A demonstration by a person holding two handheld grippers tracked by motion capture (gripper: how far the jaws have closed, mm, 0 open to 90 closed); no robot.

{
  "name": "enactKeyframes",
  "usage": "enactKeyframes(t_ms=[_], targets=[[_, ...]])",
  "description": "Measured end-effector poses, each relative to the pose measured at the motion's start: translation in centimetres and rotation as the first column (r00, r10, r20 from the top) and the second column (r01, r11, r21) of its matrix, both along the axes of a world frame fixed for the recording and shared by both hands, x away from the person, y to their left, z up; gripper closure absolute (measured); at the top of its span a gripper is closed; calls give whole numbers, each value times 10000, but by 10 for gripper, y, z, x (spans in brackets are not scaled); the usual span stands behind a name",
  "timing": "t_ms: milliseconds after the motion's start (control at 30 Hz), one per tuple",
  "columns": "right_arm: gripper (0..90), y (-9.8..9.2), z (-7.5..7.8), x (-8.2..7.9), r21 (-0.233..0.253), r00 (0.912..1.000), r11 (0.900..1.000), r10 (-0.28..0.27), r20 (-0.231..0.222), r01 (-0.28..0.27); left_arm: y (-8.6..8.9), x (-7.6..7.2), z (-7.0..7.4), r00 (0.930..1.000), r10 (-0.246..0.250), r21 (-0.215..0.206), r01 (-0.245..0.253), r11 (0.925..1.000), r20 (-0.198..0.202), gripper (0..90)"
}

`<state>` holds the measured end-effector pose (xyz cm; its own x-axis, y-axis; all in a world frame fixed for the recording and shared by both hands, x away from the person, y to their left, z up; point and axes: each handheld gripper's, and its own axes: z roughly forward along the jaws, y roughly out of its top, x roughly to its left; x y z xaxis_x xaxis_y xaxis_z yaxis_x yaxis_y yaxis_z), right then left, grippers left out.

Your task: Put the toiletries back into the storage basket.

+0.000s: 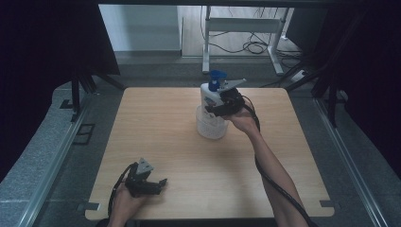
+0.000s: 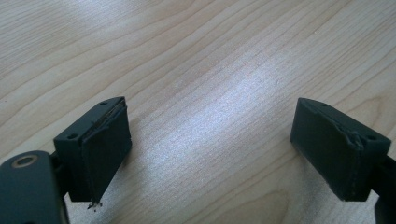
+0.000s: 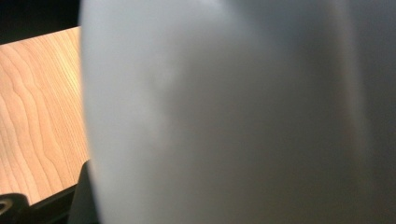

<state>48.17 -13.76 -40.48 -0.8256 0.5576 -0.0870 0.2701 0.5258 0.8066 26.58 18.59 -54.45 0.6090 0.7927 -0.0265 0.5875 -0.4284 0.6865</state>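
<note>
While the right gripper (image 1: 218,107) presses against the upper body of the white spray bottle (image 1: 211,111), its jaws seem to sit on either side of the bottle, though the high view is too small to show whether they have truly closed; the right gripper view has the pale bottle wall (image 3: 224,112) right up against the lens, so contact is at least very close. I judge this as the grasping step, with the lift not yet begun. The next move calls for a firm squeeze below the blue trigger head (image 1: 217,79) and a straight rise to keep the bottle from tipping.

It stands upright, long axis vertical, near the middle of the desk's (image 1: 156,123) far edge, its nozzle apparently pointing toward the far right corner.

Near the desk's front left corner, the left gripper (image 1: 150,184) rests low with jaws spread wide over bare wood (image 2: 210,70).
</note>
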Motion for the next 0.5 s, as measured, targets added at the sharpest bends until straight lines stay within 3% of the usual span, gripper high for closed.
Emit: enactKeyframes(t_ms=[500], targets=[[370,2,-22,3,-206,9999,9998,-67,-104,65,0,0,0,10000,-18,6,18,10000,0,116]])
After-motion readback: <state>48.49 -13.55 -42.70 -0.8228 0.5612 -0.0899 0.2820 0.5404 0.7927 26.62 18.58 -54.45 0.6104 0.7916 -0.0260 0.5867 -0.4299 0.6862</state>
